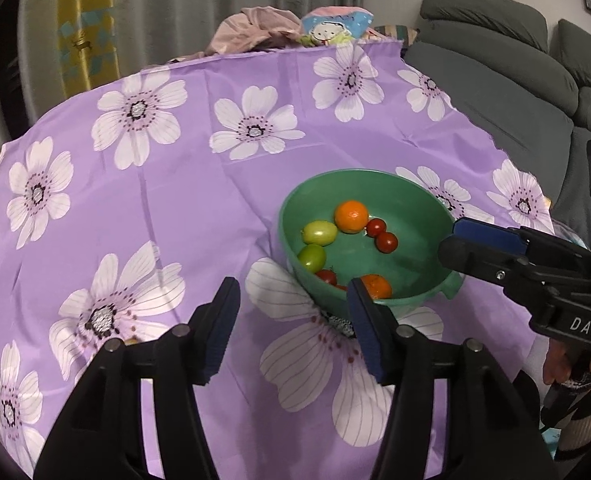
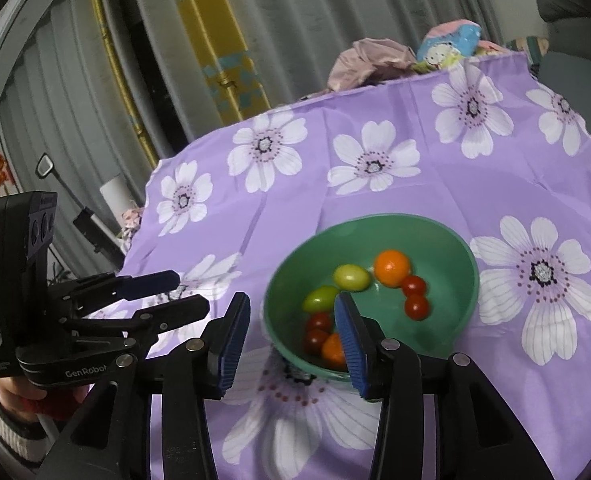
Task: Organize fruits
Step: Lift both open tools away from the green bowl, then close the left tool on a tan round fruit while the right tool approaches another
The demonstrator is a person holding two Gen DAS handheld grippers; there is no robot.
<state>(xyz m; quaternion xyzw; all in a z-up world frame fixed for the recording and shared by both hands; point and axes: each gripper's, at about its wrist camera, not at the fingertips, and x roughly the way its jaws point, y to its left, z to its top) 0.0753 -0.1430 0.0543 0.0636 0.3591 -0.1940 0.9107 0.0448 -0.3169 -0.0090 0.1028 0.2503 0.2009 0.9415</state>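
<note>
A green bowl (image 1: pixel 375 176) (image 2: pixel 375 218) stands on the purple flowered tablecloth (image 1: pixel 199 200) (image 2: pixel 415 184). Inside lie two oranges (image 1: pixel 351 216) (image 2: pixel 391 267), two green tomatoes (image 1: pixel 319 232) (image 2: pixel 351 277) and several red cherry tomatoes (image 1: pixel 386 242) (image 2: pixel 416 306). My left gripper (image 1: pixel 291 300) (image 2: pixel 189 292) is open and empty, above the cloth just in front and left of the bowl. My right gripper (image 2: pixel 291 308) (image 1: pixel 451 240) is open too, with nothing between its blue pads, hovering at the bowl's near right rim.
A heap of pink cloth (image 1: pixel 255 28) and a cartoon-print cushion (image 1: pixel 331 28) sit at the table's far edge. A grey sofa (image 1: pixel 495 80) runs along the right side. Curtains (image 2: pixel 315 8) hang behind. A hand (image 1: pixel 571 360) holds the right gripper.
</note>
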